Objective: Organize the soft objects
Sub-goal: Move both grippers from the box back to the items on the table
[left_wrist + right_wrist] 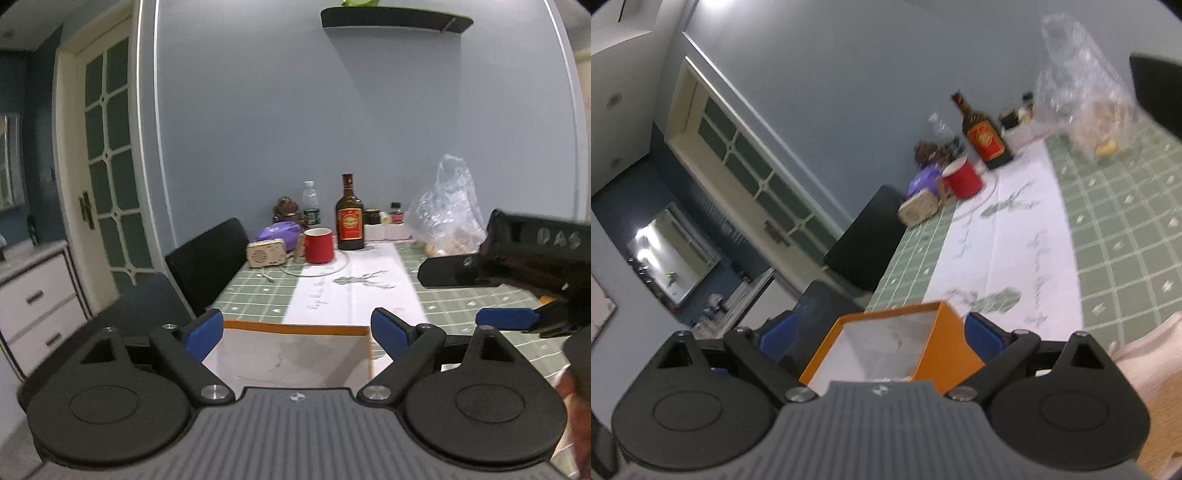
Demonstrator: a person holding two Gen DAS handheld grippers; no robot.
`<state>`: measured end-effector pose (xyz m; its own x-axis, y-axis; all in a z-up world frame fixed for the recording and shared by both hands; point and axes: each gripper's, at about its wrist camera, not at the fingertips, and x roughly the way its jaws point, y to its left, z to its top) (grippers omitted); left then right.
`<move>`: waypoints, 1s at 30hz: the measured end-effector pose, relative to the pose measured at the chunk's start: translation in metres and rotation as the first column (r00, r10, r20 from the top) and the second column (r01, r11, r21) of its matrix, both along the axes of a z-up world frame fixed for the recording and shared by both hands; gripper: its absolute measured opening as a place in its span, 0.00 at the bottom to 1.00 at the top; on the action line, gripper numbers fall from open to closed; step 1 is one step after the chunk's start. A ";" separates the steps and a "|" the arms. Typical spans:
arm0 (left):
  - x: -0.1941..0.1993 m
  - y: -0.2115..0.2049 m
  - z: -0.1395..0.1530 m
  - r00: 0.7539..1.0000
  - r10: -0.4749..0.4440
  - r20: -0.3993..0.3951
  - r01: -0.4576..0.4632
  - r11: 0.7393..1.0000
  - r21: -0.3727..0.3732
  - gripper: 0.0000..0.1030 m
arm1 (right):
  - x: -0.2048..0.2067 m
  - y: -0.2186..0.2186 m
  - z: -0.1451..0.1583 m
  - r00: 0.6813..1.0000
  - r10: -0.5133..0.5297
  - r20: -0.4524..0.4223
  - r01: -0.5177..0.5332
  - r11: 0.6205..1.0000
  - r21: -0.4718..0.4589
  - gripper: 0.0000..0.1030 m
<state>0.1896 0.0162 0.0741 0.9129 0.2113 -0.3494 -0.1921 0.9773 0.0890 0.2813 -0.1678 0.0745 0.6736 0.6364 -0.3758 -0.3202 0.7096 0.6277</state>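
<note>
Two pairs of tongs, both spread wide. Left tongs [297, 321]: blue pads far apart, gripping nothing, poised over the near edge of a table [251, 295] under a green checked cloth with a white runner down the middle. Just below and between those pads, an orange box [295, 329], open at the top, white inside.

Right tongs [882, 321]: jaws likewise wide, with the same box between them. Left pad clearly apart from the box's rim. Right pad just beside the orange wall, touching or not impossible to tell. Not clamped on it.

Well ahead of both tongs, at the far end against the blue-grey wall: a red mug [318, 245], a brown bottle [349, 218] with a red label just beside it, a small beige speaker [266, 253], a purple pouch [279, 232] behind that, and a clear plastic bag [448, 206] off to the right. Left of the left tongs, a black chair [210, 258] drawn up to the table. Right of the right tongs, a pale shape [1145, 350], too blurred to identify.
</note>
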 end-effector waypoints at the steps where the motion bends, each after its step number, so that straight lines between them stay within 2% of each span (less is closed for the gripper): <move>1: -0.002 0.000 0.001 1.000 -0.012 0.000 0.012 1.000 -0.010 1.00 | -0.004 0.001 0.002 1.000 -0.023 0.008 0.023 0.999 -0.029 0.93; 6: -0.016 -0.002 0.010 0.992 -0.123 0.010 0.123 0.990 -0.066 1.00 | -0.020 0.003 0.008 0.995 -0.014 0.095 0.029 0.987 -0.160 0.93; 9: -0.026 -0.005 0.015 0.981 -0.193 0.025 0.195 0.976 -0.100 1.00 | -0.029 -0.009 0.010 0.992 -0.043 0.116 0.063 0.982 -0.180 0.93; 16: -0.045 -0.029 0.015 0.957 -0.282 0.062 0.284 0.959 -0.021 1.00 | -0.061 -0.036 0.005 0.979 -0.079 0.190 0.131 0.950 -0.282 0.94; 20: -0.050 -0.043 0.014 0.922 -0.382 0.057 0.383 0.924 -0.009 1.00 | -0.086 -0.060 -0.014 0.961 -0.094 0.260 0.170 0.943 -0.286 0.95; 23: -0.054 -0.056 0.009 0.893 -0.449 0.040 0.450 0.893 -0.007 1.00 | -0.097 -0.084 -0.033 0.944 -0.159 0.290 0.241 0.932 -0.273 0.95; 27: -0.051 -0.075 -0.004 0.838 -0.546 -0.004 0.546 0.838 -0.008 1.00 | -0.106 -0.119 -0.057 0.890 -0.279 0.360 0.358 0.917 -0.176 0.96; 30: -0.049 -0.090 -0.016 0.811 -0.583 -0.046 0.584 0.812 -0.003 1.00 | -0.099 -0.133 -0.073 0.902 -0.313 0.298 0.380 0.903 -0.199 0.97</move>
<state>0.1405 -0.0740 0.0582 0.8500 -0.3526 -0.3913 0.4183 0.9034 0.0946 0.1819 -0.3008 0.0016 0.9269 0.2538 -0.2766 -0.1492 0.9252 0.3490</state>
